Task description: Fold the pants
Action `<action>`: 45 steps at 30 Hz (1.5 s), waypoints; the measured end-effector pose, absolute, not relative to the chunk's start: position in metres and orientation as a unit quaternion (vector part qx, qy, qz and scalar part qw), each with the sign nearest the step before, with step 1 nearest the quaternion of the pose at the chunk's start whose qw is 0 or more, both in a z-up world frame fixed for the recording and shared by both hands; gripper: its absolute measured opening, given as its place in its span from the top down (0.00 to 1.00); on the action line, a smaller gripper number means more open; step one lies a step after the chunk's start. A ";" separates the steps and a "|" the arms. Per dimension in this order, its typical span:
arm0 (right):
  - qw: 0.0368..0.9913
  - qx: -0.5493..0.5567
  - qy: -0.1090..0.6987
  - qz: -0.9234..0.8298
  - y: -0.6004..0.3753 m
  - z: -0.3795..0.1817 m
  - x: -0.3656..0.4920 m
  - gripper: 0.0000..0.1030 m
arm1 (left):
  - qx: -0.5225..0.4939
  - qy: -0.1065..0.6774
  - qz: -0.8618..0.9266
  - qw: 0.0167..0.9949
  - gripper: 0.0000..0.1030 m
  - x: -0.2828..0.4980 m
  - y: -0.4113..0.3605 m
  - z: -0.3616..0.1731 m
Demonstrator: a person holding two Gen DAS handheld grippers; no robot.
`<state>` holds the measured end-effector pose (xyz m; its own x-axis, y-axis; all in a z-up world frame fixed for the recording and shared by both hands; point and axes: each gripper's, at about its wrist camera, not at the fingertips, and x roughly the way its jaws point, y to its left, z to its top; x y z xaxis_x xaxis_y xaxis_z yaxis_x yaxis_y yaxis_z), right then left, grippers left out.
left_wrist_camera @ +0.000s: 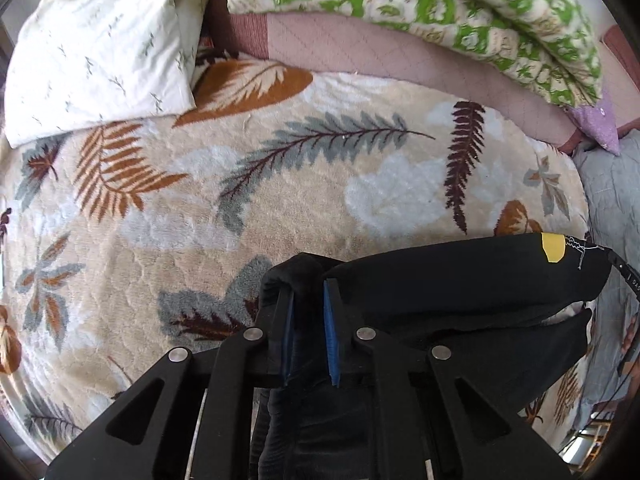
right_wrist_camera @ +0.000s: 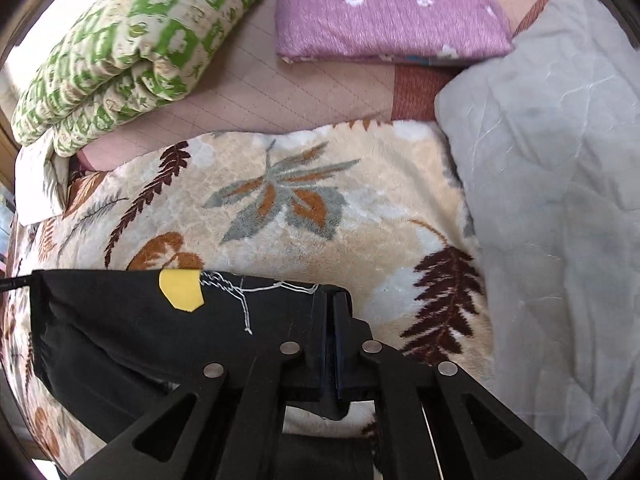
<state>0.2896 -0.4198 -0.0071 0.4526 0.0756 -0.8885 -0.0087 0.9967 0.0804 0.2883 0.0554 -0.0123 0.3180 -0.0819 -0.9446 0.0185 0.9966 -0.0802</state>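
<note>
The black pants point(left_wrist_camera: 460, 292) have a yellow patch and white stitching and hang stretched between my two grippers above a leaf-patterned blanket point(left_wrist_camera: 280, 184). My left gripper point(left_wrist_camera: 310, 292) is shut on a bunched corner of the pants at their left end. In the right wrist view the pants point(right_wrist_camera: 132, 320) spread to the left, and my right gripper point(right_wrist_camera: 331, 300) is shut on their right edge. The lower part of the pants hangs below the grippers, out of sight.
A white pillow point(left_wrist_camera: 96, 52) lies at the far left, a green patterned quilt point(left_wrist_camera: 460, 12) along the back, a purple folded cloth point(right_wrist_camera: 388, 12) behind, and a grey quilt point(right_wrist_camera: 560, 200) at the right. The blanket point(right_wrist_camera: 280, 208) covers the bed's middle.
</note>
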 end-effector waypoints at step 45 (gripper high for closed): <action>0.854 0.108 0.508 -0.013 -0.442 -0.009 0.091 0.67 | -0.176 0.571 -0.073 0.798 0.42 0.156 0.133 -0.003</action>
